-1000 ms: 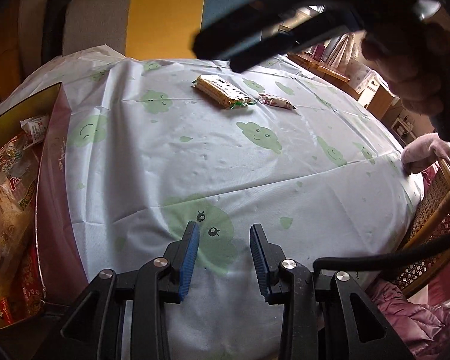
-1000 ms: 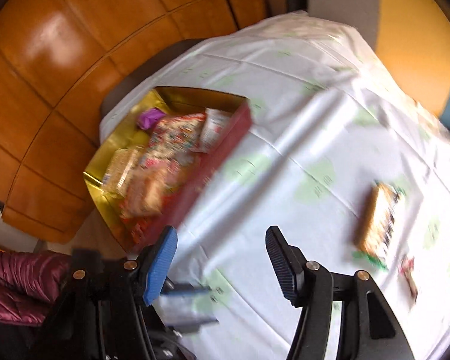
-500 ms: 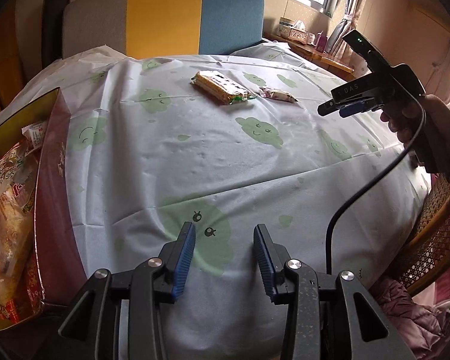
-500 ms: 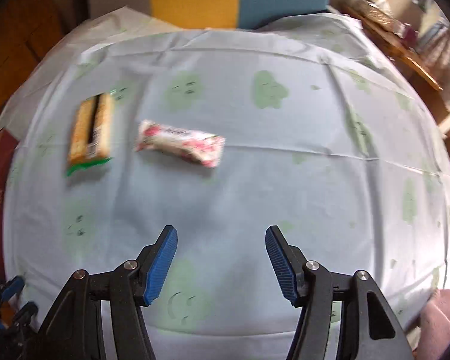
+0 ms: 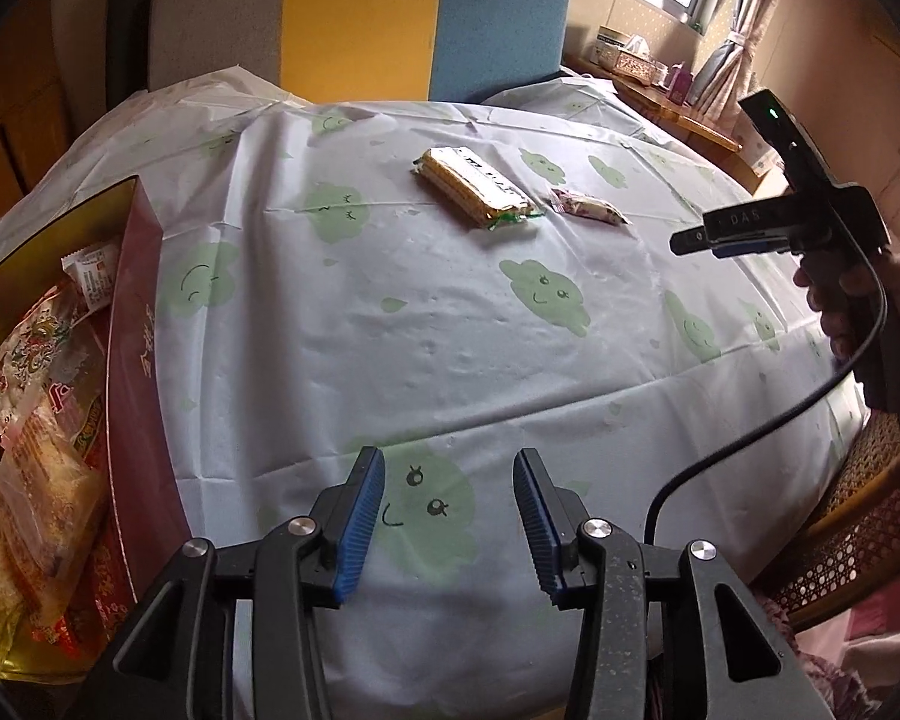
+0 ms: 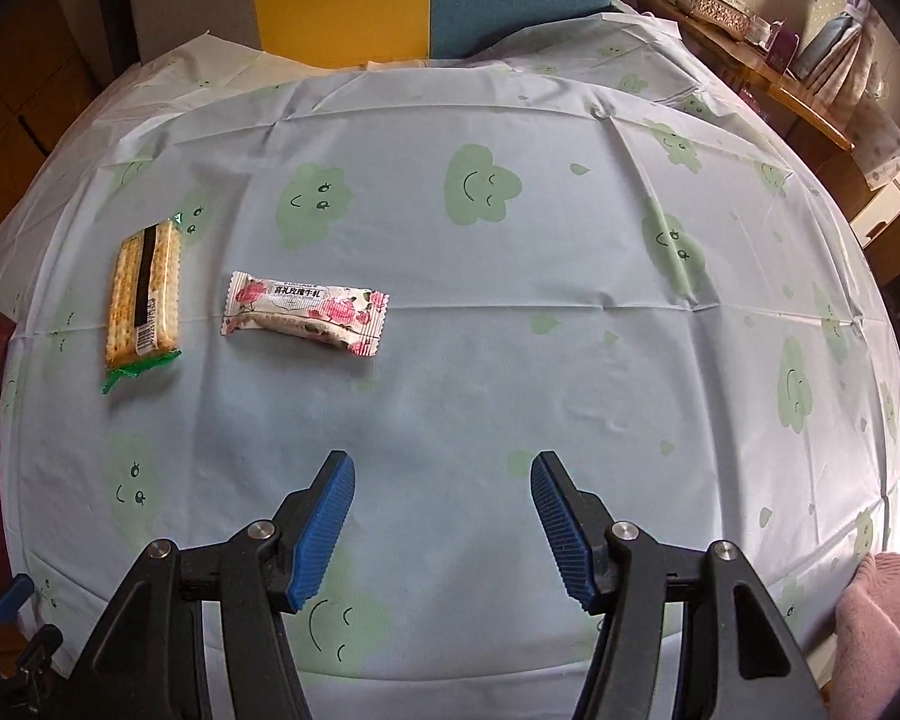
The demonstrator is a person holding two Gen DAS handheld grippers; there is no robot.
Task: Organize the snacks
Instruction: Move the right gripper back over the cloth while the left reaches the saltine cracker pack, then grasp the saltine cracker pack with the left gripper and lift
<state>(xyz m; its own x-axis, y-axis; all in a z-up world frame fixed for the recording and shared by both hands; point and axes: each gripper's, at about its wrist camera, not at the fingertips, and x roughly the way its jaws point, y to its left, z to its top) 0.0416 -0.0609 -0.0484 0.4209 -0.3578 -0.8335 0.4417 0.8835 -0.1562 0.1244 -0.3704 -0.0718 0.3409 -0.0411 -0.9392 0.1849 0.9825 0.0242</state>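
On the far left sits the snack box (image 5: 141,324), red outside and gold inside. It is already packed with bags and packets, so it looks like the home for all the snacks. It lies at the left edge of the table (image 5: 420,330), which wears a pale cloth with smiling green clouds.

Next comes the left gripper (image 5: 447,516). It hangs low over the near side of the table, pointing across it. Its blue fingers (image 5: 360,516) are apart and hold nothing. It seems to be waiting its turn.

Farther along, two snacks lie loose on the cloth — a long cracker pack (image 6: 144,294) with a green end, and just beside it a small pink flower candy bar (image 6: 303,312). They do not touch. Both are well apart from the box, so they are probably the ones left to put away.

On the right is the right gripper (image 6: 441,516), held above the table by the person's hand (image 5: 870,312). It faces the two snacks, with the candy bar closer — likely the next pick. Its fingers are spread wide, with nothing between them.
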